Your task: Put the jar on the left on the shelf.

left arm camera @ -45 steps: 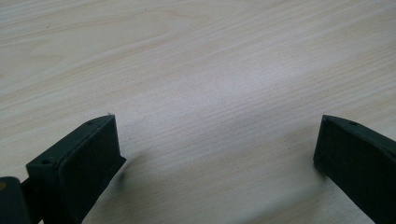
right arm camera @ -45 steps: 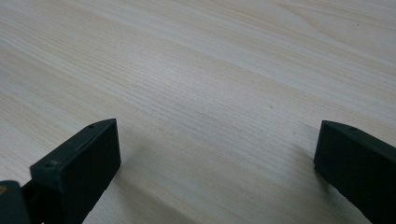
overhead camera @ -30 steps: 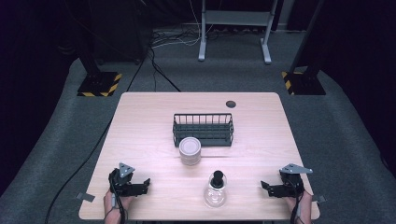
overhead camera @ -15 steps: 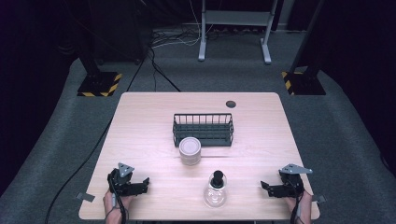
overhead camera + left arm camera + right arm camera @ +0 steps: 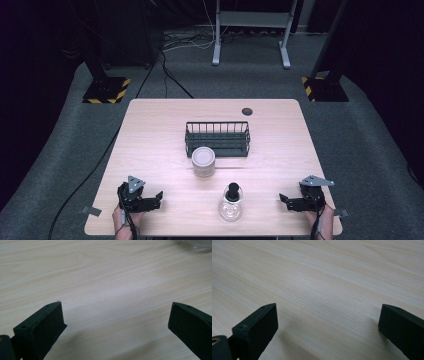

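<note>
A dark wire basket (image 5: 218, 138) stands at the middle of the light wooden table (image 5: 150, 130). Just in front of it sits a white cylindrical tin (image 5: 203, 161) with a pale lid. Nearer the front edge is a clear glass bottle (image 5: 230, 205) with a black stopper. My left gripper (image 5: 158, 199) rests at the front left corner, open, jaws pointing right with bare wood between them (image 5: 113, 322). My right gripper (image 5: 283, 201) rests at the front right corner, open, jaws pointing left over bare wood (image 5: 327, 322).
A dark round cable hole (image 5: 246, 111) lies near the table's far edge. Grey carpet surrounds the table, with black cables (image 5: 165, 70) and yellow-black striped stand feet (image 5: 106, 93) on the floor. A grey metal frame (image 5: 250, 30) stands beyond.
</note>
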`<state>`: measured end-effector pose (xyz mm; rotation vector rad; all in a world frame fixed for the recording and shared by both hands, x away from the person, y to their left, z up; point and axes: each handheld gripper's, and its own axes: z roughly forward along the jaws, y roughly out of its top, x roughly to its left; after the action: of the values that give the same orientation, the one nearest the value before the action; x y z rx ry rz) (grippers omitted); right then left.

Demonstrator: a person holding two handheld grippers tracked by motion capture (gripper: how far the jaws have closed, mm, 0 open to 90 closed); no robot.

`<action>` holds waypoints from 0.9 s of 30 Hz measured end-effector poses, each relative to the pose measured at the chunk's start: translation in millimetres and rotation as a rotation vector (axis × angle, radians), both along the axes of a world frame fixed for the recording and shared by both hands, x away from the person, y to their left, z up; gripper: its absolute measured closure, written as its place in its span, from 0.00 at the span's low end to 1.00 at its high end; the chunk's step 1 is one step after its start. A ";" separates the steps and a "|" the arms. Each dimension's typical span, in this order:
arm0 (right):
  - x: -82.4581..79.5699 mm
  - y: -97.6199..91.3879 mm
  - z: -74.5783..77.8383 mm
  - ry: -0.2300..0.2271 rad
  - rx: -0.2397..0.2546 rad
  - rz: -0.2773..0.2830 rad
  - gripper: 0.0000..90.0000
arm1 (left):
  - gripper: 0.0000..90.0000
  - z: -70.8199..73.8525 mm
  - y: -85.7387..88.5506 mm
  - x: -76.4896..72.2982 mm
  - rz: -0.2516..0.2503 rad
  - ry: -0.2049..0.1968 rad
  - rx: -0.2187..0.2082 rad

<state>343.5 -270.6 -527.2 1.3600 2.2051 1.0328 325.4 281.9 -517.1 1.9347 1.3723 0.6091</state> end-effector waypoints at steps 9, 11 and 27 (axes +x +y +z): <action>0.0 0.3 0.0 0.000 -0.003 0.001 0.01 | 0.00 8.2 -14.6 -0.5 -0.061 -0.009 -0.013; 0.0 0.6 -0.1 0.001 -0.005 0.001 0.01 | 0.00 10.2 -18.4 0.8 -0.075 -0.009 -0.011; 0.1 1.1 -0.2 0.000 -0.010 0.005 0.01 | 0.00 15.1 -40.8 10.4 -0.132 -0.024 -0.069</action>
<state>343.6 -269.5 -527.4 1.3511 2.2116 1.0215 335.8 241.1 -502.1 1.9386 1.2239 0.5143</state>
